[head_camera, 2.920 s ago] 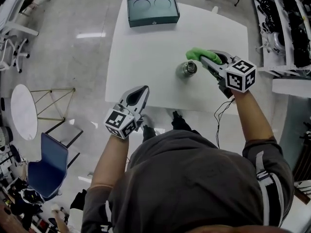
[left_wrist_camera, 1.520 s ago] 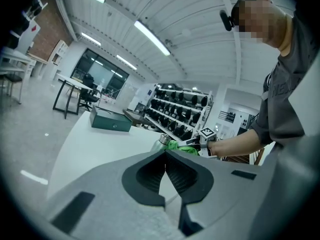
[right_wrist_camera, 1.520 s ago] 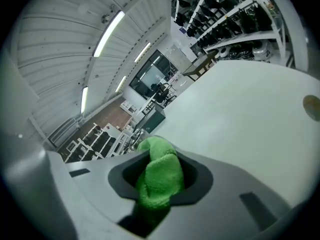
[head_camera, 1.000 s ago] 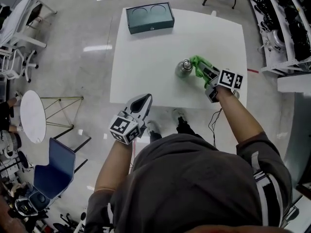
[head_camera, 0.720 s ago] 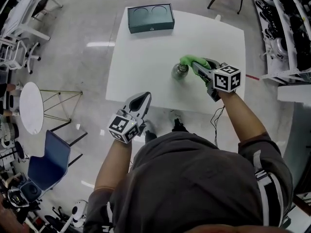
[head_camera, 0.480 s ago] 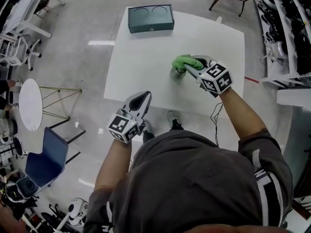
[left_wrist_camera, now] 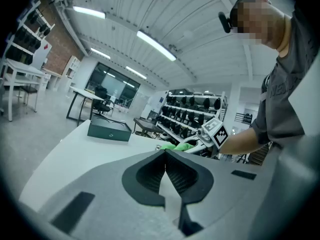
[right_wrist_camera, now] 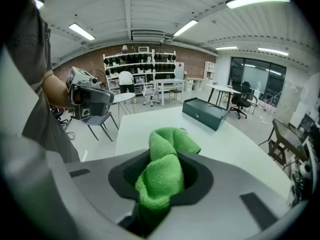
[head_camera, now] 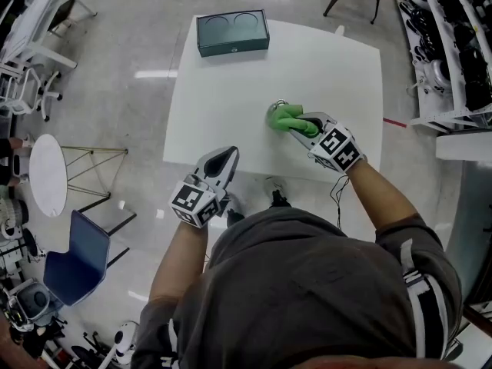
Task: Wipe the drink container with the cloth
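A small metal drink container (head_camera: pixel 274 111) stands on the white table (head_camera: pixel 231 98), mostly covered by a green cloth (head_camera: pixel 293 121). My right gripper (head_camera: pixel 300 123) is shut on that cloth and presses it against the container's top and near-right side. In the right gripper view the cloth (right_wrist_camera: pixel 164 171) fills the jaws, and only a bit of the container's lid ring (right_wrist_camera: pixel 183 131) shows past it. My left gripper (head_camera: pixel 224 158) hangs shut and holding nothing beyond the table's near edge; its jaws (left_wrist_camera: pixel 165 156) meet in the left gripper view.
A dark green box (head_camera: pixel 232 34) with two round recesses sits at the table's far left corner. A blue chair (head_camera: pixel 81 260) and a round white side table (head_camera: pixel 46 175) stand on the floor to the left. Shelving (head_camera: pixel 453 44) runs along the right.
My right gripper has swept the cloth from the container's far right side, over its top, down to its near side. The left gripper has stayed where it was.
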`<state>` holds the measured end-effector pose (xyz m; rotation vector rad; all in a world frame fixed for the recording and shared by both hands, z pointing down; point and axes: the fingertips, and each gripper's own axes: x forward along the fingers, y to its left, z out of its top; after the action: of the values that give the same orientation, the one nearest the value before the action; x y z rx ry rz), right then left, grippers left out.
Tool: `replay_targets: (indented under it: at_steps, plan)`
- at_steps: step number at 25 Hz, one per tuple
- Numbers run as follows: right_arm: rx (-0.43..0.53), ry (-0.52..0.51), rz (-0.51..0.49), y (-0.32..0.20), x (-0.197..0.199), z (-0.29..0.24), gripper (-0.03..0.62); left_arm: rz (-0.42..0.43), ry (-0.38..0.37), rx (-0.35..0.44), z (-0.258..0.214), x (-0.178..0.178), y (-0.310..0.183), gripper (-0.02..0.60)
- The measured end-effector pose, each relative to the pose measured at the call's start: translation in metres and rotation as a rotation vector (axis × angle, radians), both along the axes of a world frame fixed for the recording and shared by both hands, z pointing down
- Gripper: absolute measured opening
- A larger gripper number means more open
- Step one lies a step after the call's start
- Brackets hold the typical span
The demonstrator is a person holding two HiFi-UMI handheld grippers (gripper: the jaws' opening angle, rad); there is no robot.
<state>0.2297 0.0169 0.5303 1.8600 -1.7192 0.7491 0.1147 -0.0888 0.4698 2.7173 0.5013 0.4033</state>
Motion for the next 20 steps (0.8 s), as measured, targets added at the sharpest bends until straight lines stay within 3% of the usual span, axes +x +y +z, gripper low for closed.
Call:
replay_targets:
  at_steps: [6,13,16,20]
  plan:
    - [-0.05,-0.048,0.08,0.03,0.002,0.024,0.083,0.026,-0.016,-0.004,0.004,-0.001,-0.002,0.005]
    - [0.146,-0.061,0.257,0.029,0.042,-0.035,0.083,0.047,-0.013,0.004,0.001,0.001,-0.006,0.005]
    - [0.174,-0.029,0.261,0.017,0.052,-0.042,0.083,0.058,-0.016,0.006,0.001,0.004,-0.004,0.005]
    - [0.133,-0.018,0.23,0.009,0.049,-0.019,0.083,0.073,-0.021,0.008,0.002,0.009,0.001,0.005]
